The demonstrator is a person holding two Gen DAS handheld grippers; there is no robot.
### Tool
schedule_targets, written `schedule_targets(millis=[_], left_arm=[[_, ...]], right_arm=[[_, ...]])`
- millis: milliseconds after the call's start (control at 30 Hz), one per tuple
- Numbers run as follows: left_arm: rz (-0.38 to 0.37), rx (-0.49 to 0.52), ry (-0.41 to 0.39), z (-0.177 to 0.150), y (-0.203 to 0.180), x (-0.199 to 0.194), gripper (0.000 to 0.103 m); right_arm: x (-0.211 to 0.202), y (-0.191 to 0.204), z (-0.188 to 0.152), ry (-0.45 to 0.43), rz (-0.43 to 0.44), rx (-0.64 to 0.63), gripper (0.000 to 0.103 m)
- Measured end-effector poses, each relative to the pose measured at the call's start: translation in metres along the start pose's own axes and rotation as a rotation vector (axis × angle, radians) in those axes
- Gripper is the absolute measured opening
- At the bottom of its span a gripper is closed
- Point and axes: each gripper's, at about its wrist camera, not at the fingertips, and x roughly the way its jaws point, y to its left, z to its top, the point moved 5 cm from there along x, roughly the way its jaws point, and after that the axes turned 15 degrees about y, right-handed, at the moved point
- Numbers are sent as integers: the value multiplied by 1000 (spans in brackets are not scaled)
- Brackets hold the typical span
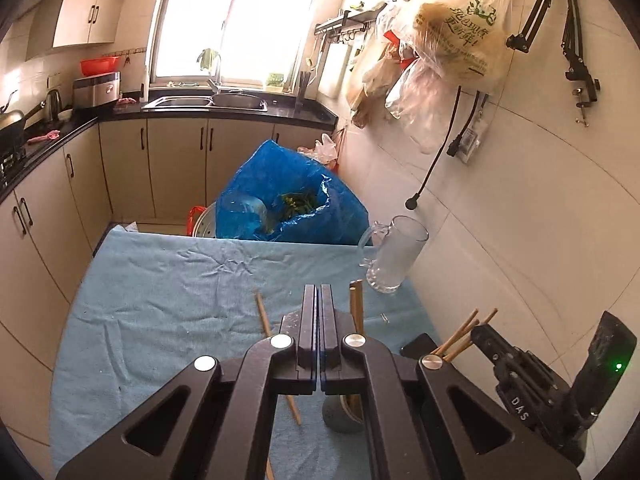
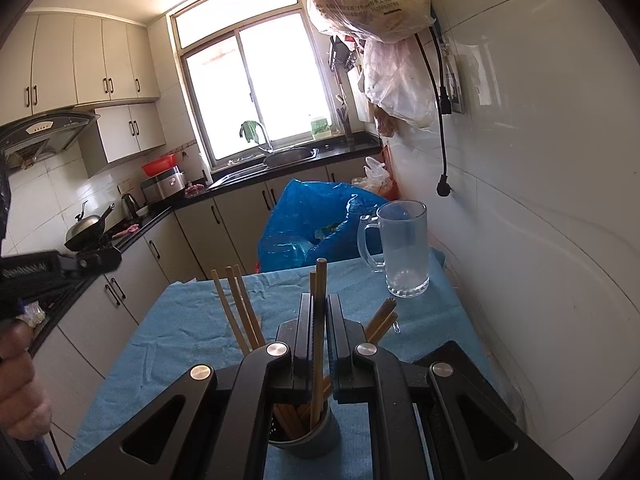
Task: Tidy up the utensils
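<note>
The left gripper point(image 1: 319, 292) has its two black fingers pressed flat together with nothing between them. Just beyond and to the right of its tips a pair of brown chopsticks point(image 1: 356, 308) stands upright, and a single paler chopstick point(image 1: 264, 316) slants just to the left of the tips, its lower part hidden behind the gripper's body. Below the fingers, part of a grey utensil cup point(image 1: 340, 420) shows on the light blue cloth point(image 1: 160, 300).

The right gripper point(image 2: 319, 300) is clamped on one brown chopstick point(image 2: 319, 320), which stands nearly upright between the fingers, its top above the tips and its lower end down in the grey cup point(image 2: 316, 436) directly under the jaws. That cup holds a bundle of wooden chopsticks; three of them point(image 2: 240, 312) lean out to the left of the fingers and two more point(image 2: 382, 320) lean out to the right. Whether the held stick touches the bottom of the cup is hard to make out.

Ahead and to the right of both grippers, a clear glass mug point(image 2: 402, 248) with a handle stands on the far corner of the cloth, near the tiled wall point(image 2: 540, 200). Behind the cloth's far edge sits a blue plastic bag point(image 2: 316, 220). At the left edge of the right wrist view a hand point(image 2: 18, 384) shows.
</note>
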Motion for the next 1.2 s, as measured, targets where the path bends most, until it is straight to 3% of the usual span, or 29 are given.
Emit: schedule_targets(millis=[133,200,233,300,367,533,833,867,900,1100,1200], left_arm=[[-6,-38,100,0,12,25,1],[13,-93,164,2,29,52,20],[20,-105,196,5,37,71,24],[52,-153,251,8,53,105,25],[14,-186,333,14,62,144,25],[18,-274,489,26,75,233,25],[123,-298,591,25,77,319,25],[142,-291,565,27,77,319,23],[147,-284,570,27,75,321,8],[151,-281,567,15,80,312,6],[125,-273,510,7,85,282,6]], right_arm=[[0,1,2,0,4,-8,6],[0,2,2,-1,3,-13,6],[0,3,2,0,5,-17,6],[3,3,2,9,7,-21,6],[5,3,2,17,7,-22,6],[12,3,5,36,16,-25,6],[13,-1,6,44,27,-37,6],[14,-1,6,44,28,-37,6],[14,-1,6,45,30,-37,6],[13,-2,5,42,29,-30,6],[13,-3,5,36,26,-21,6]])
